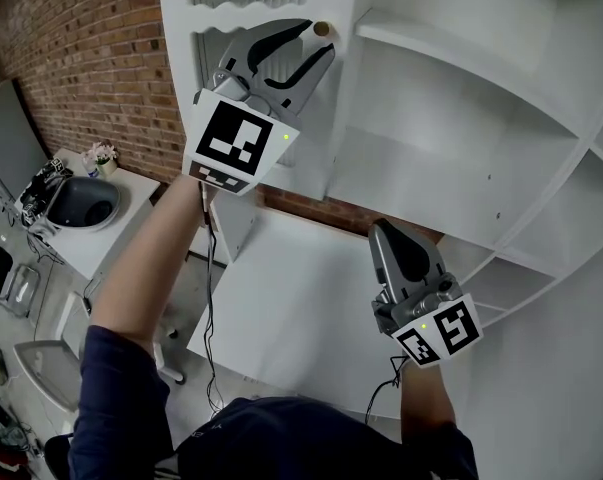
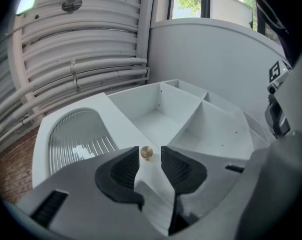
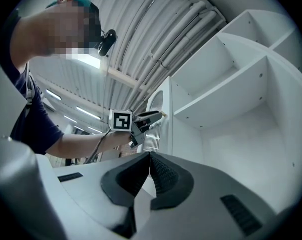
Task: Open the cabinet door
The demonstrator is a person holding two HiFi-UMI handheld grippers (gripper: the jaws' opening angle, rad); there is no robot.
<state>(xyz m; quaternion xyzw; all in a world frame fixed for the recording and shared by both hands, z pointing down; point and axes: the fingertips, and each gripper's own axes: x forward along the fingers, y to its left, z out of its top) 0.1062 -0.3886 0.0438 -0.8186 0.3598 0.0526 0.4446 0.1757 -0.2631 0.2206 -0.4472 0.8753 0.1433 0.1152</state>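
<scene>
Brick walling is seen behind a white cabinet whose ribbed-glass door stands swung clear of the bare shelves. The left tool is held spread around the door's brass knob, probably for pulling. Only the left gripper view shows the knob unpinched. The right tool is pressed together, empty, kept lower down.

I am holding my left gripper up at the cabinet door, with the door's knob sitting between the tips of the parted jaws, neither pad pressing on it. The shelves are standing right of the door. My right gripper is hovering lower and further right, before the shelves, well apart from the knob. A brick wall is running behind, left of the door, with a basin resting on a counter below.
</scene>
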